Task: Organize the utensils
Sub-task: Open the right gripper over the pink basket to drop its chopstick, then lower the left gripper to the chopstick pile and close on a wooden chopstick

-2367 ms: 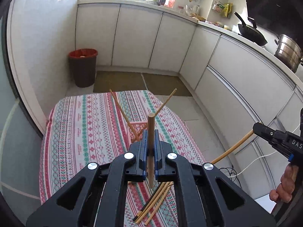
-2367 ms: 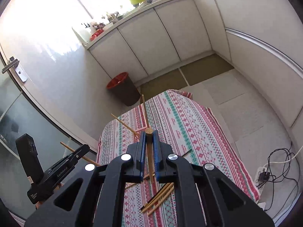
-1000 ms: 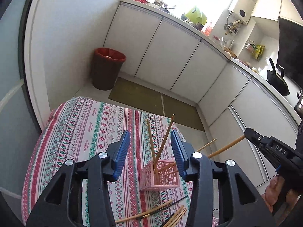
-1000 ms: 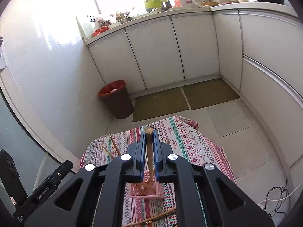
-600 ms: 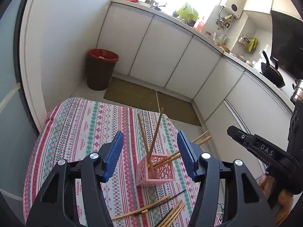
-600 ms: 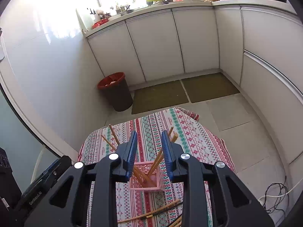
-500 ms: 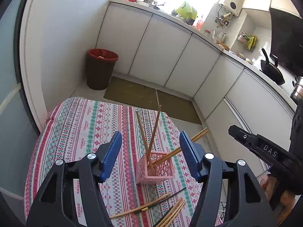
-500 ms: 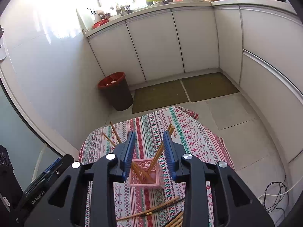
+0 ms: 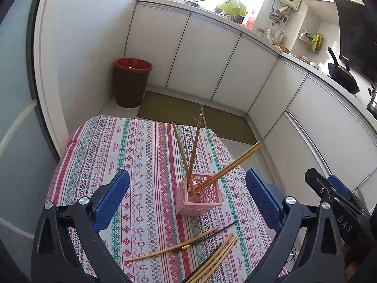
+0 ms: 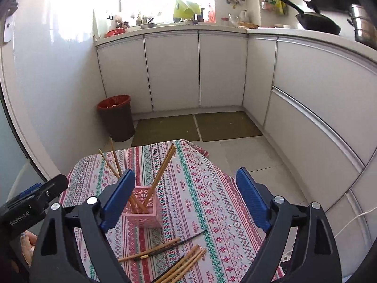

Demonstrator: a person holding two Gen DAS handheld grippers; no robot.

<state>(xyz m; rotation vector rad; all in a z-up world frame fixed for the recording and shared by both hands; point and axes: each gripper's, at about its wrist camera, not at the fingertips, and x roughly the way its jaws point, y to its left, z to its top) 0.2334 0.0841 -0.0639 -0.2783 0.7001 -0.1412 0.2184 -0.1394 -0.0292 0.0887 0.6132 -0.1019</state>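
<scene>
A pink lattice holder (image 9: 200,194) stands on the patterned tablecloth (image 9: 141,155) with several wooden chopsticks (image 9: 193,151) leaning out of it. It also shows in the right wrist view (image 10: 143,208) with its chopsticks (image 10: 162,169). More loose chopsticks (image 9: 188,245) lie on the cloth nearer me, also in the right wrist view (image 10: 174,254). My left gripper (image 9: 188,200) is open and empty above the holder. My right gripper (image 10: 186,195) is open and empty, just right of the holder. The right gripper shows in the left wrist view (image 9: 334,198), the left gripper in the right wrist view (image 10: 35,200).
A red-rimmed waste bin (image 9: 132,82) stands on the floor beyond the table. White cabinets (image 10: 200,70) line the back and right walls. A wok (image 10: 315,23) and a pot sit on the counter. A white cable (image 10: 353,221) lies on the floor at right.
Both grippers held a chopstick, then opened and let them go into the pink holder. Since then both have drawn back and their jaws have opened wider.
</scene>
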